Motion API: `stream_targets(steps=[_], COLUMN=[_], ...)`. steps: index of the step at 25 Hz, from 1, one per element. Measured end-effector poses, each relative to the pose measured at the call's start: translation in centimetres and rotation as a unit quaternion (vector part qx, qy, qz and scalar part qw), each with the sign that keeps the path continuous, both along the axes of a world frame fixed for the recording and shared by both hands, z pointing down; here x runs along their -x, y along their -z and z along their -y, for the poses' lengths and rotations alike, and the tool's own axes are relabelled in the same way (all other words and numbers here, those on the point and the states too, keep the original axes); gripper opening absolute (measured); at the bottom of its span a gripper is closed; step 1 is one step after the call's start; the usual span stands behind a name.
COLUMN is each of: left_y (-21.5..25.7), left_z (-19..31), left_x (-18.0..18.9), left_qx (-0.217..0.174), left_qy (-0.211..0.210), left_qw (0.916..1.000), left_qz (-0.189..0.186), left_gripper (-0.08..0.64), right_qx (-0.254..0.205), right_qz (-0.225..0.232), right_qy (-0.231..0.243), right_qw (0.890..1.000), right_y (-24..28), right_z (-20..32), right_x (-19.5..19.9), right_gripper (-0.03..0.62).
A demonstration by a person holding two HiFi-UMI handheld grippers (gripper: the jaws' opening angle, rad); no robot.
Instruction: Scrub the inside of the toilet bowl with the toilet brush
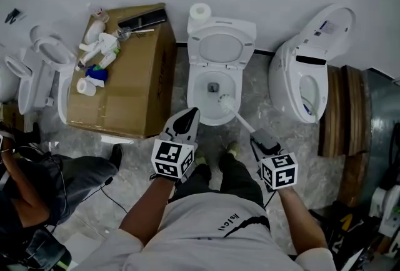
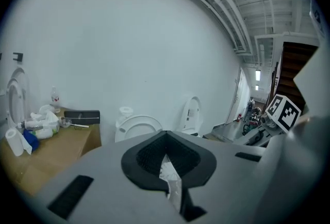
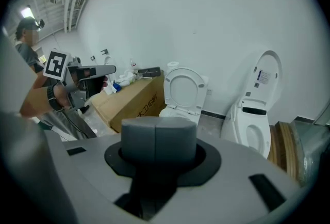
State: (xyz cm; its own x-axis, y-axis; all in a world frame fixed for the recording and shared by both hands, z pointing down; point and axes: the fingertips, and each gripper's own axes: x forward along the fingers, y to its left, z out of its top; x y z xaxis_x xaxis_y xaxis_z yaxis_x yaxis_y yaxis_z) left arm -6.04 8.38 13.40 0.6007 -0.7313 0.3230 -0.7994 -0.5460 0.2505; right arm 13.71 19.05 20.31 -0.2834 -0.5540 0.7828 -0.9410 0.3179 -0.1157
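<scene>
Cardboard box (image 1: 128,85) at upper left bears black side print, too small to read. Three toilets can be counted: left toilet (image 1: 44,70), middle toilet (image 1: 195,92), and right toilet (image 1: 284,82), whose lid label is unreadable. Two paper rolls (image 1: 200,12) show. Left gripper (image 1: 187,118) has its jaws together and holds nothing. Right gripper (image 1: 259,140) clamps the toilet brush (image 1: 240,117), whose head sits inside the middle bowl.

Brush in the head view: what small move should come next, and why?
Probably a short sweep of the brush round the wall of the bowl. The right tool is shut on its handle, its head already sits inside the bowl just right of the drain, and the lid is up, so nothing seems to block scrubbing.
</scene>
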Motion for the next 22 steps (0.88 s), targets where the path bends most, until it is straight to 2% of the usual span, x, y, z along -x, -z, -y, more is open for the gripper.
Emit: stream_targets(steps=[4,10,15,18,22], left_y=[-1.5,-4.5,-7.2,-8.8,-11.7], left_z=[2.4,7.0,11.3,13.3,16.3], left_x=[-0.1,-1.5,-2.9,-3.3,-3.1], left_qx=[0.005,0.018,0.038,0.046,0.051], left_qy=[0.003,0.022,0.046,0.060,0.070], left_qw=[0.9999,0.9995,0.9978,0.9956,0.9934], left_qz=[0.008,0.017,0.029,0.056,0.074], left_gripper=[0.008,0.009,0.009,0.009,0.009], right_qx=[0.015,0.044,0.065,0.082,0.083], right_qz=[-0.008,-0.035,-0.040,-0.039,-0.064], right_qy=[0.019,0.088,0.148,0.186,0.234], right_qw=[1.000,0.995,0.986,0.978,0.967], right_y=[-2.1,-7.2,-11.0,-13.3,-17.2], right_z=[2.4,7.4,12.0,13.3,15.3], right_x=[-0.4,-0.8,-1.1,-1.3,-1.3], right_gripper=[0.158,0.158,0.158,0.158,0.158])
